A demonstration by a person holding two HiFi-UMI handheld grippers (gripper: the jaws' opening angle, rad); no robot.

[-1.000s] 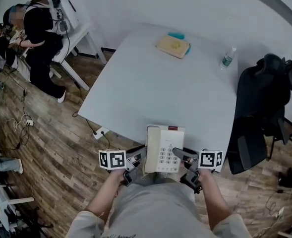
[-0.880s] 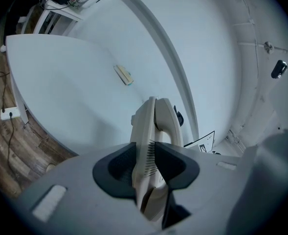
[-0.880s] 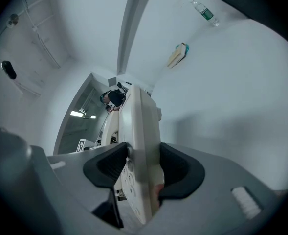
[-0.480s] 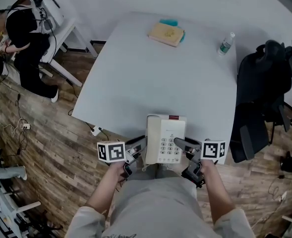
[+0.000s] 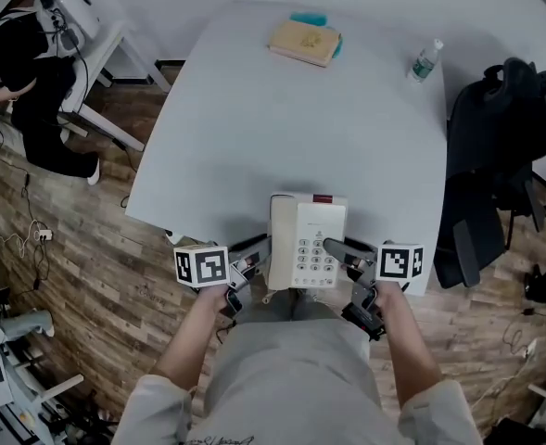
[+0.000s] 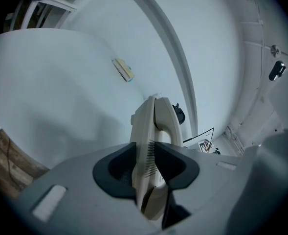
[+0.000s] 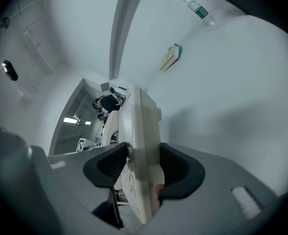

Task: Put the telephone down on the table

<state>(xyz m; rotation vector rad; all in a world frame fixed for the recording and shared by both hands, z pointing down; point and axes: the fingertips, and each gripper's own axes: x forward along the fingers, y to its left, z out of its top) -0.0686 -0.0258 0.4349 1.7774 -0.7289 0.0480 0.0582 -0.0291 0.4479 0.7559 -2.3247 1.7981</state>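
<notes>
A cream desk telephone [image 5: 306, 243] with keypad and handset hangs over the near edge of the white table [image 5: 282, 119], held from both sides. My left gripper [image 5: 259, 258] is shut on its left, handset side; in the left gripper view the dark pads clamp the telephone [image 6: 151, 146] edge-on. My right gripper [image 5: 339, 253] is shut on its right side; the right gripper view shows the telephone [image 7: 140, 151] pinched between the pads, keypad facing left.
A tan book on a teal one [image 5: 303, 41] and a water bottle [image 5: 425, 60] lie at the table's far end. A black office chair [image 5: 495, 156] stands right of the table. A person [image 5: 27, 63] sits at a desk far left.
The telephone and both grippers have advanced slightly towards the table; its far half now hangs over the table's near edge. Both grips are unchanged.
</notes>
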